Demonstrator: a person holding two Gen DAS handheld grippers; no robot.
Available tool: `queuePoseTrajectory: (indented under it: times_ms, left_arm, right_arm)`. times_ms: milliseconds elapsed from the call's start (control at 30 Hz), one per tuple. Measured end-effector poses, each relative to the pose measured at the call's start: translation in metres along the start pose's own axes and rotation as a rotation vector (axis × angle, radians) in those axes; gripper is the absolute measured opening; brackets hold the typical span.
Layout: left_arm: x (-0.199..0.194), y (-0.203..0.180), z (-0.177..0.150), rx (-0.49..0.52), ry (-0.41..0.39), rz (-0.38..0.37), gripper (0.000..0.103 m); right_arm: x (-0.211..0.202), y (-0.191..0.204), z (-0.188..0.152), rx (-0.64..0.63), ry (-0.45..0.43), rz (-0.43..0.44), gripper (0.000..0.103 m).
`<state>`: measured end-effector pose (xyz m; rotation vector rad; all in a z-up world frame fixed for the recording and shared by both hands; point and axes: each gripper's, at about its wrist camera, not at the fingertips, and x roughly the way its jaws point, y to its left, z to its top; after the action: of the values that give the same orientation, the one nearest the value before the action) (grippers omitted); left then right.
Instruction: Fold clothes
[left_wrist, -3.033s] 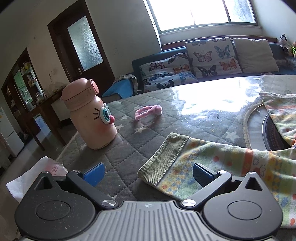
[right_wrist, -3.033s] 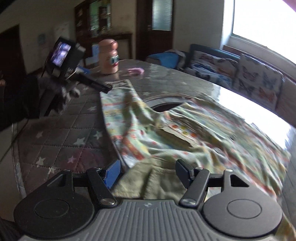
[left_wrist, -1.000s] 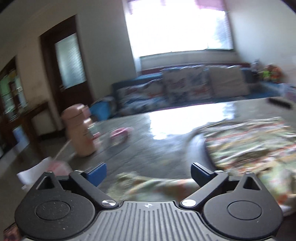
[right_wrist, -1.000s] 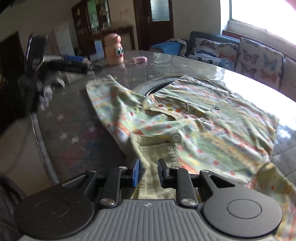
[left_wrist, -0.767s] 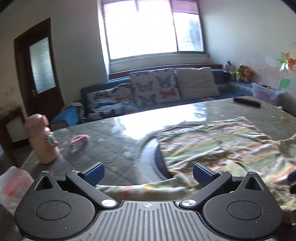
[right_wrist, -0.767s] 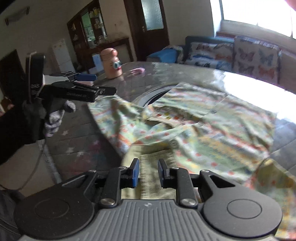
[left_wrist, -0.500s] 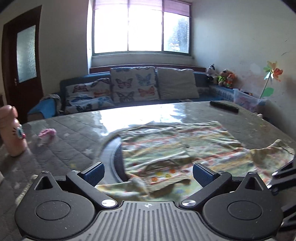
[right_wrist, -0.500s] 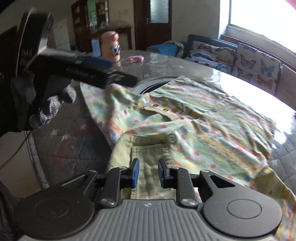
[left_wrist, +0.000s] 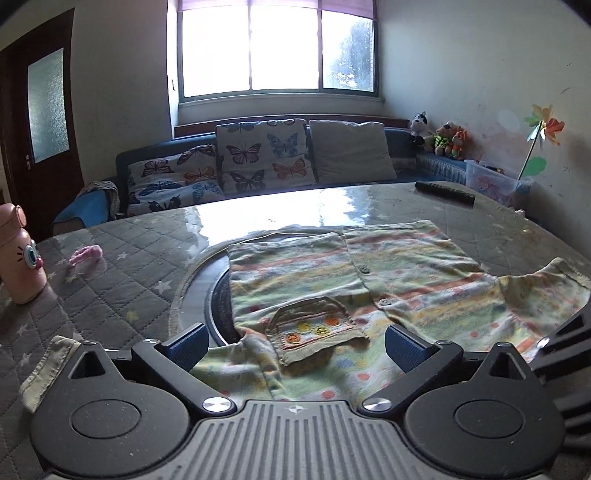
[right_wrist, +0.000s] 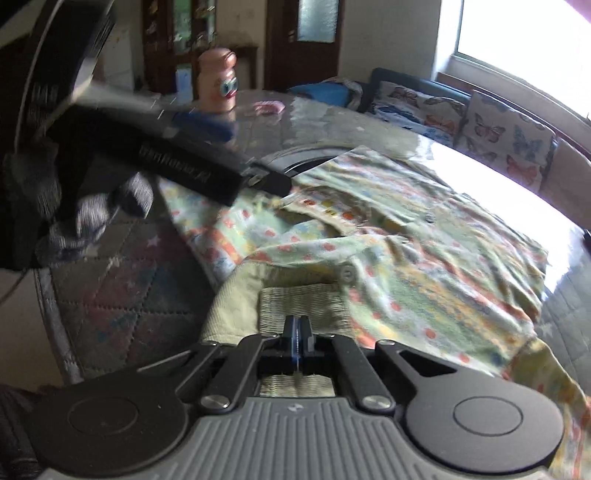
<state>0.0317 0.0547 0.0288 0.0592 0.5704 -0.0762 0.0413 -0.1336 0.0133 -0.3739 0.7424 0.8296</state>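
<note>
A small striped and dotted shirt (left_wrist: 369, 280) lies spread on the quilted table, front up, with a chest pocket (left_wrist: 317, 332) near me. My left gripper (left_wrist: 295, 341) is open and empty, its jaws wide apart just above the shirt's near edge by the pocket. In the right wrist view the same shirt (right_wrist: 424, 251) lies rumpled. My right gripper (right_wrist: 298, 330) is shut on the shirt's ribbed green hem (right_wrist: 299, 302) at its near edge. The left gripper's body (right_wrist: 192, 170) shows there at upper left, over the shirt's far side.
A pink cartoon bottle (left_wrist: 18, 258) and a pink hair band (left_wrist: 86, 254) sit at the table's left. A black remote (left_wrist: 445, 192) lies far right. A round inset ring (left_wrist: 195, 291) lies under the shirt. A sofa (left_wrist: 266, 166) with cushions stands beyond.
My left gripper has swung right from the sleeve end to over the shirt's chest, still open. My right gripper has closed fully on the ribbed hem.
</note>
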Motion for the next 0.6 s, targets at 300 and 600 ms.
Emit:
queuePoseTrajectory:
  times_ms: [300, 600]
  left_arm:
    - [0.015, 0.004, -0.006, 0.002, 0.063, 0.053, 0.086]
    - [0.01, -0.008, -0.015, 0.081, 0.081, 0.018, 0.071]
  right_arm:
    - [-0.006, -0.007, 0.003, 0.032, 0.0, 0.042, 0.013]
    - [0.008, 0.014, -0.006, -0.064, 0.067, 0.037, 0.023]
